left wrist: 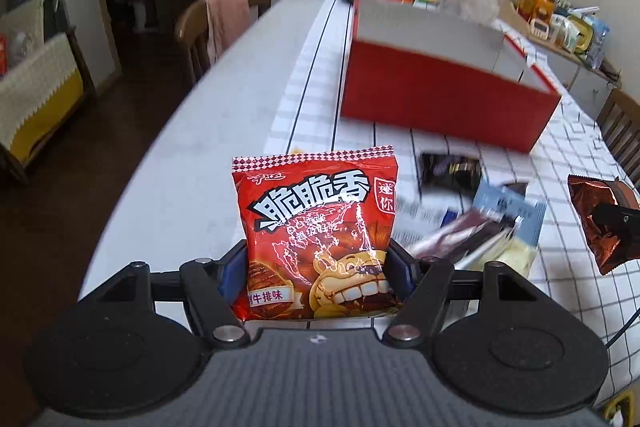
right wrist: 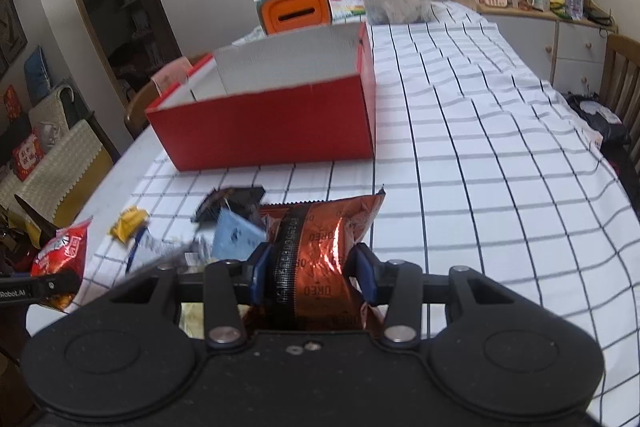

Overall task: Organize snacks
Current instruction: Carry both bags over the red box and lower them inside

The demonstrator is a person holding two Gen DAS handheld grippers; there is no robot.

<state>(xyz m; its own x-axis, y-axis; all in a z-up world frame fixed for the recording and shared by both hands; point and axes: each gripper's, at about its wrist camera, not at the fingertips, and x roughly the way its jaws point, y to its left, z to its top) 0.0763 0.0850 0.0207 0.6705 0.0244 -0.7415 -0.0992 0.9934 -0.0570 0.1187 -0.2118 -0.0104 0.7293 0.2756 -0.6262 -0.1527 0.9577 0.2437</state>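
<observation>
Here the left tongs (left wrist: 318, 277) clamp the red snack bag (left wrist: 316, 227), the right tongs (right wrist: 316, 273) the copper Oreo pack (right wrist: 320, 247).

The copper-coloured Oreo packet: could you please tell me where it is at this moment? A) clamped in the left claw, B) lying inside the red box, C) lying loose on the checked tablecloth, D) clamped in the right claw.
D: the right wrist view shows the copper Oreo packet pinched between the blue pads of the right claw, short of the red box, while the left claw grips a red snack bag.
</observation>
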